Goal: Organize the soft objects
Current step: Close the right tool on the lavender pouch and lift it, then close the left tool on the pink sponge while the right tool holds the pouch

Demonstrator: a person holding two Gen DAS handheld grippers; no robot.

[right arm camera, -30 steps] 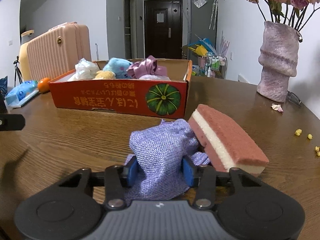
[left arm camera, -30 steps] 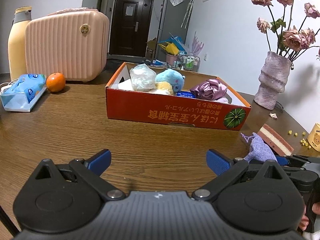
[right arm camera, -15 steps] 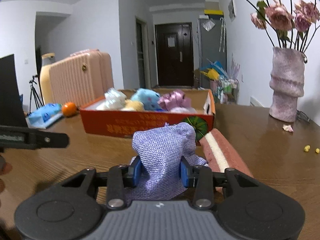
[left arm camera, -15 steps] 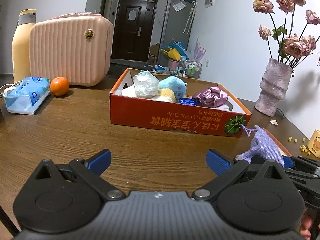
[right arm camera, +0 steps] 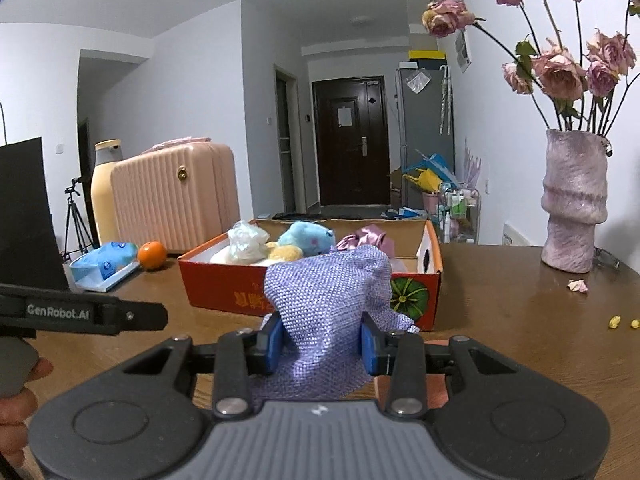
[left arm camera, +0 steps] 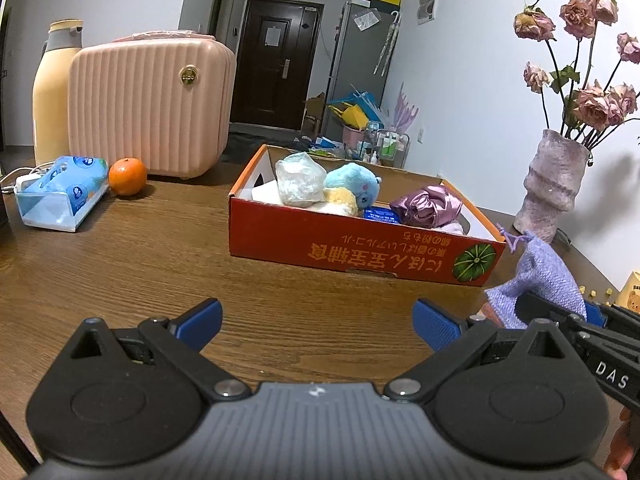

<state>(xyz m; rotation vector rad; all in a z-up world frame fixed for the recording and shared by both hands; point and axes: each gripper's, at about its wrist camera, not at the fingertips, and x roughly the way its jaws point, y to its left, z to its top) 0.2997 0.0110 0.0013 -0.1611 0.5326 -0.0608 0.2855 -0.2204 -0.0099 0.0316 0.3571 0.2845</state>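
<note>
Currently right gripper (right arm camera: 322, 342) clamped on lilac woven pouch (right arm camera: 328, 292), raised before orange cardboard box (left arm camera: 352, 246) of soft toys; left gripper (left arm camera: 318, 318) spread wide, apparently empty, over wooden table (left arm camera: 120, 264).

R gripper (right arm camera: 322, 340) jaws just closed, clamped on pouch (right arm camera: 328, 300); L gripper (left arm camera: 318, 320) jaws wide, nothing between.
</note>
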